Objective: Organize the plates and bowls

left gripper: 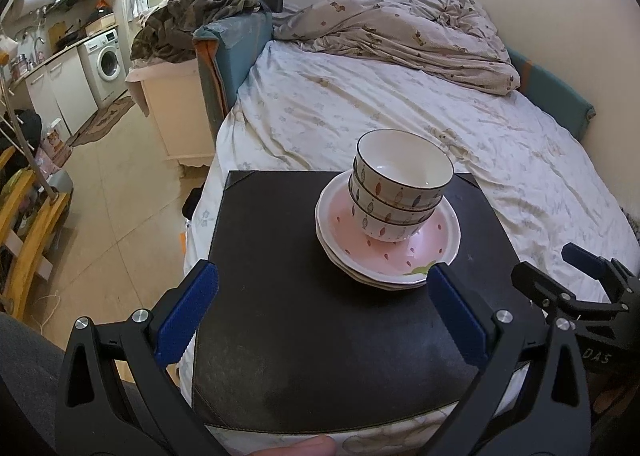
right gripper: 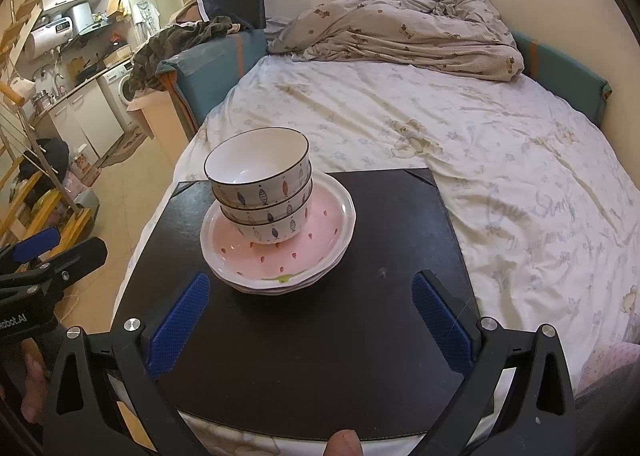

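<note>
On the black mat [left gripper: 304,320] laid over the bed [left gripper: 400,116], three nested bowls [left gripper: 400,192] sit in a stack of pink plates [left gripper: 416,256]. Left gripper [left gripper: 320,320]: jaws spread, empty, stack at its 1 o'clock. Right gripper [right gripper: 308,324]: jaws spread, empty, stack at its 11 o'clock.

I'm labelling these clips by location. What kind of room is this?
Most likely a small studio flat: the dishes sit on a black board laid on a bed, while a washing machine and kitchen counter stand in the same room.
</note>
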